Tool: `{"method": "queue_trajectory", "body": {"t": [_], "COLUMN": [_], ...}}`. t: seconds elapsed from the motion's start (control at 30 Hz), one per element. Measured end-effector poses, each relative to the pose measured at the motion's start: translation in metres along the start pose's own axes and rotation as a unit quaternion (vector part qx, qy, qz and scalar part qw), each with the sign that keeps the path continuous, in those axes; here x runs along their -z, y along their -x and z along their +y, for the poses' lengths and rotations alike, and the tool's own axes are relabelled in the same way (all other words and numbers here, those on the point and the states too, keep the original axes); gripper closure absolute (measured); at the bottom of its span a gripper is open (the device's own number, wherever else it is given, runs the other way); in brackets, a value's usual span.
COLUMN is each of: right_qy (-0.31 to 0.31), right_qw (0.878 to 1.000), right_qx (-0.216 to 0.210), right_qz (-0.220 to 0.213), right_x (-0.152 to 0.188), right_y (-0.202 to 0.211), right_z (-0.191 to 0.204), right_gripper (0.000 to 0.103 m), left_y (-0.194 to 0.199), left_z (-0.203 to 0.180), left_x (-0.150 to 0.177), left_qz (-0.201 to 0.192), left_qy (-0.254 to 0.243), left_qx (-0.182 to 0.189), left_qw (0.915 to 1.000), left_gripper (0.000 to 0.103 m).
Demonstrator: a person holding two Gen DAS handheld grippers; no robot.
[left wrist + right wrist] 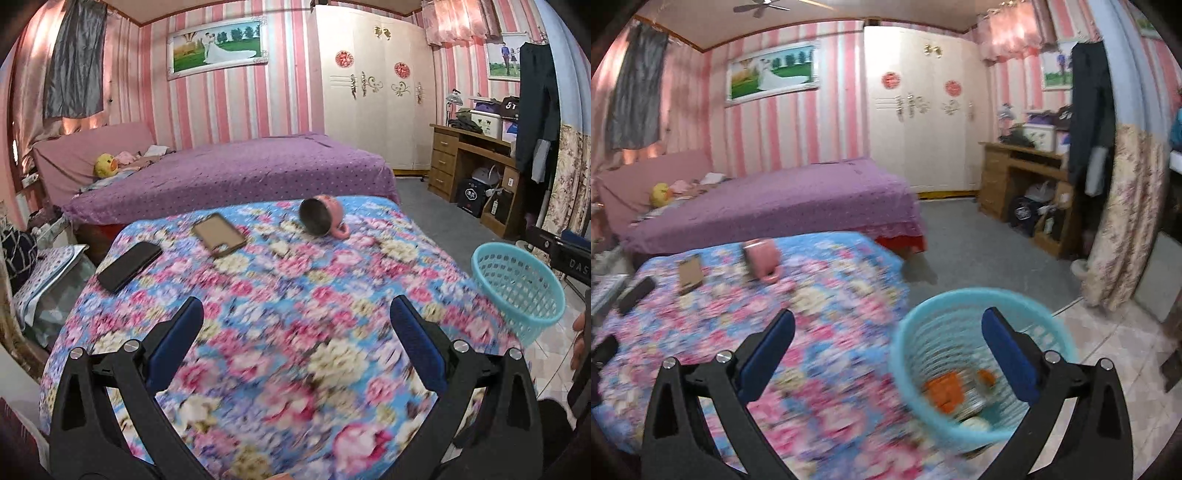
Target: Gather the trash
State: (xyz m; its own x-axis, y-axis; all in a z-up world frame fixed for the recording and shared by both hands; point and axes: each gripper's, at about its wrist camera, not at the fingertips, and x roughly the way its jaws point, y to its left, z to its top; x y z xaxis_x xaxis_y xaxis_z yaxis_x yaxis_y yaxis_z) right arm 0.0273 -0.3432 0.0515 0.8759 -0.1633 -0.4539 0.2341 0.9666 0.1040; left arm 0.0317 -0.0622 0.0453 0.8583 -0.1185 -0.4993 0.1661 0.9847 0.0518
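Note:
A light blue mesh basket point(964, 328) stands on the floor by the right edge of the floral-covered table point(827, 295). Orange and pale trash point(945, 395) lies in its bottom. My right gripper point(886, 354) is open and empty, above the table's right edge and the basket's rim. My left gripper point(295, 339) is open and empty over the floral cloth point(280, 317). The basket also shows at the right in the left wrist view point(517, 288).
On the table lie a black phone point(129, 266), a brown-cased phone point(219, 234) and a pink mug on its side point(325, 216). A purple bed point(236, 170) stands behind. A wooden desk point(476, 166) and a wardrobe point(373, 96) stand at the right.

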Motion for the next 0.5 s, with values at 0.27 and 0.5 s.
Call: {"method": "queue_trajectory", "body": {"t": [0.27,0.5], "right_qy": [-0.001,0.067], "right_qw": [0.998,0.997], "right_qx": [-0.054,-0.022], "right_qz": [0.02,0.016], "right_x": [0.051,0.075], "right_y": [0.013,0.017], "right_z": [0.036,0.066], "right_gripper": [0.004,0.004], "left_y": [0.011,0.015], "left_z": [0.022,0.024], "left_x": [0.027,0.035], "left_qz": [-0.01,-0.02], "left_qy": [0.02,0.029], "left_qx": [-0.001,0.009], "left_qw": [0.9997,0.9993], "left_gripper": [0.005,0.005]}}
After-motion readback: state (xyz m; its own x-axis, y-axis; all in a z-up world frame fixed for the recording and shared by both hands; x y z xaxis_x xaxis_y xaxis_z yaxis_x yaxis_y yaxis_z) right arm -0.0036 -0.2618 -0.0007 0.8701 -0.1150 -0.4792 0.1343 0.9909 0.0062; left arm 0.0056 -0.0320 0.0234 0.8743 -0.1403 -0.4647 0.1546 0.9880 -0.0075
